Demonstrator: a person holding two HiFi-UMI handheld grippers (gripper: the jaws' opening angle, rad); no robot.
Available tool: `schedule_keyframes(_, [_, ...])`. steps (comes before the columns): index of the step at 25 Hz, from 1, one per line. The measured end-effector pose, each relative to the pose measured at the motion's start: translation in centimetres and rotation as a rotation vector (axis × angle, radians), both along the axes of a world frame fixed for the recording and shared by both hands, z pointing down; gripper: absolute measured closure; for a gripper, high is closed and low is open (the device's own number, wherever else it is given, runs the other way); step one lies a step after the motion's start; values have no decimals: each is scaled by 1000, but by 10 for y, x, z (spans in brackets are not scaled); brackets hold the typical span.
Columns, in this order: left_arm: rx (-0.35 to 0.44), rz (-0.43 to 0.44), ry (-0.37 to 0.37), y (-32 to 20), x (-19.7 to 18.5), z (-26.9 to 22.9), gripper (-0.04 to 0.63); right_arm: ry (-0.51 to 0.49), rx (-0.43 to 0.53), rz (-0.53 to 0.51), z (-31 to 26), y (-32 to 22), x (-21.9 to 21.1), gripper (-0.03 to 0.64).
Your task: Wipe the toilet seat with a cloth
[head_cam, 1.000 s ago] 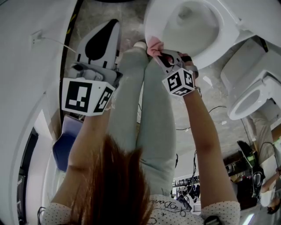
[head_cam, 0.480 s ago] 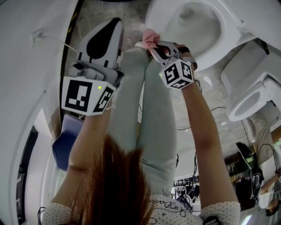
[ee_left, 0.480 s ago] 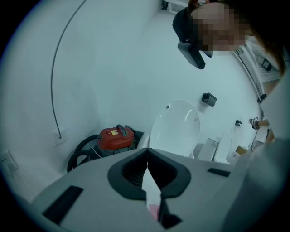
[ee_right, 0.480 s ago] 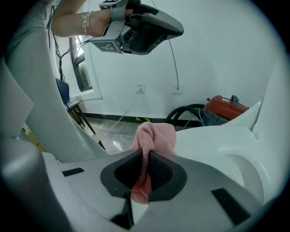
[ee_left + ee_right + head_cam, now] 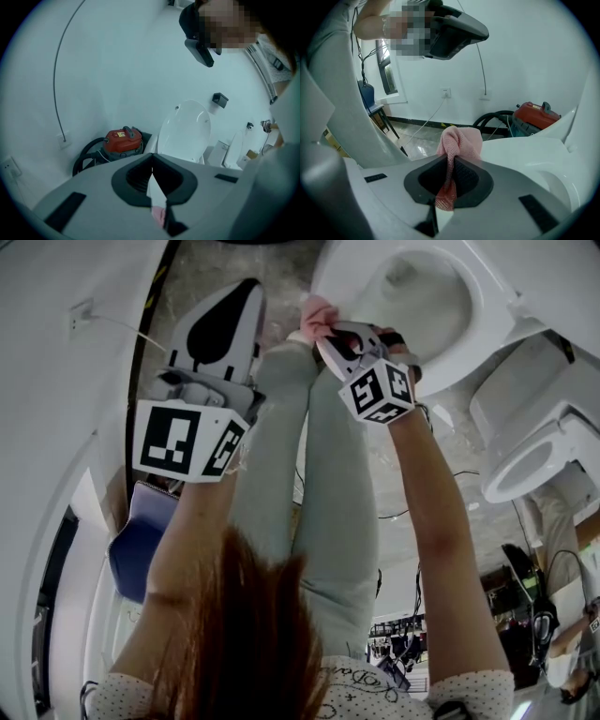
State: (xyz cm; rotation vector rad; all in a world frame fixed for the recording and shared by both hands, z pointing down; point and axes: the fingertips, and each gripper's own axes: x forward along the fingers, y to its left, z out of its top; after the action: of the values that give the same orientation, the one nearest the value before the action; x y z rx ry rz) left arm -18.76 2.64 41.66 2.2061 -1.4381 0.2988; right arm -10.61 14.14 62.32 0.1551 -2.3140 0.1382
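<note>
Wiping judged in hand at the near-left rim of the toilet seat (image 5: pixel 448 357). Found the right gripper (image 5: pixel 325 332) clamped firmly on the pink cloth (image 5: pixel 461 139). Found the left gripper (image 5: pixel 246 294) closed on nothing, held well left of the seat. Judged next: keep the clamp firm, press down, sweep onward round the seat's ring. Recorded the cloth as pink, open-mesh, soft, bunched into a wad just beyond the pads at the seat's edge; actual contact with the seat not confirmed.

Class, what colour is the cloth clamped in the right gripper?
Pink. The cloth shows best in the right gripper view.
</note>
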Motion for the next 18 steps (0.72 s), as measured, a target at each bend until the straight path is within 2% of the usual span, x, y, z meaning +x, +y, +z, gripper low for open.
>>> schedule_keyframes(18, [-19, -31, -27, -20, -7, 4, 591, -23, 9, -42, -1, -30, -6, 583])
